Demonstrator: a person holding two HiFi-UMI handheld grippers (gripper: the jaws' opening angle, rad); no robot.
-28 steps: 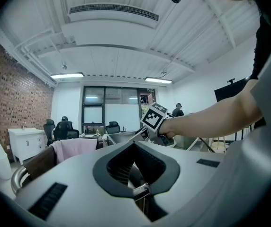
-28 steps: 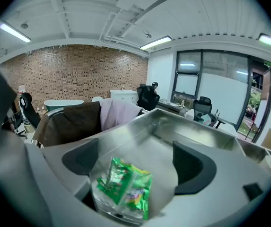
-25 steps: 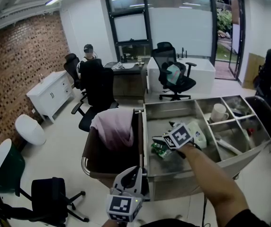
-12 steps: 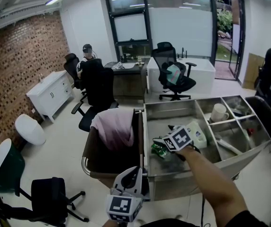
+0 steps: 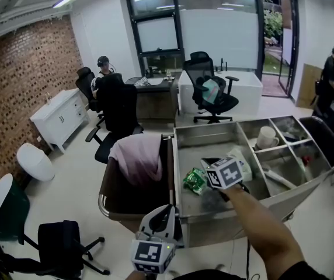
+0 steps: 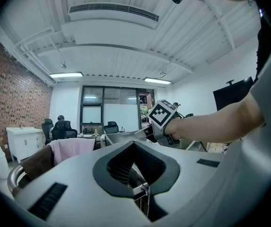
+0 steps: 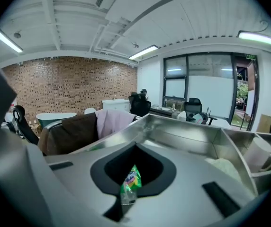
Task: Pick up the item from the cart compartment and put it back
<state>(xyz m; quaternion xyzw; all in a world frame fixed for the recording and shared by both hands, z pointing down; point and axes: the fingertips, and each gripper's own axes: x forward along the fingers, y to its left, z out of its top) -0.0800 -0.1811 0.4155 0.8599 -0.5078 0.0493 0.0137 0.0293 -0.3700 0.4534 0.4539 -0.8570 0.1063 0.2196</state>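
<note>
Green snack packet is pinched in the right tongs, held over the cart's large steel compartment. Left tongs are seen clenched on nothing, low beside the cart.

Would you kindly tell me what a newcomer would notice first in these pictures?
Most striking is the right gripper, its jaws shut on a green packet in the large compartment of the steel cart. A pink cloth hangs over the brown bin at the cart's left end, and a white mug stands in a small compartment toward the right.
</note>
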